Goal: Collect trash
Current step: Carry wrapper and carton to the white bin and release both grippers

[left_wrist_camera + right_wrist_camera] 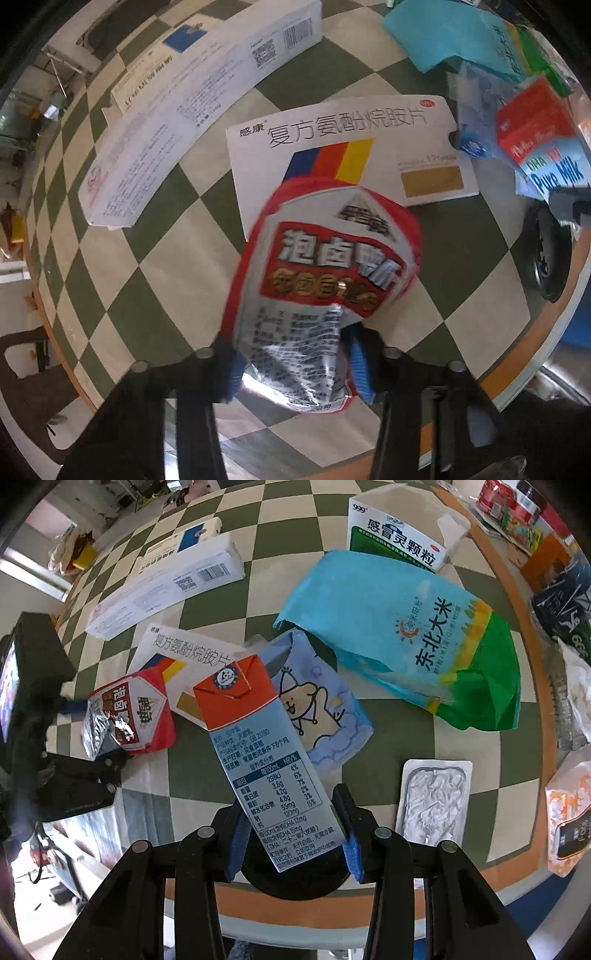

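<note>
My left gripper (295, 373) points down over the table and is shut on a crumpled red and silver snack packet (325, 266), its blue pads (231, 373) pinching the packet's lower end. The same packet (129, 709) shows at the left of the right wrist view. My right gripper (293, 842) is shut on a milk carton (266, 746) with an orange top and a blue-grey nutrition panel, gripped by its lower end. That carton (543, 147) also appears at the right edge of the left wrist view.
On the green and cream checkered table (461, 738) lie a long white medicine box (184, 110), a flat white box with tricolour stripes (351, 147), a teal rice bag (406, 627), a green and white box (395, 535), a blue cartoon pouch (325, 709) and a foil tray (432, 797). A black round object (295, 871) sits below the table's near edge.
</note>
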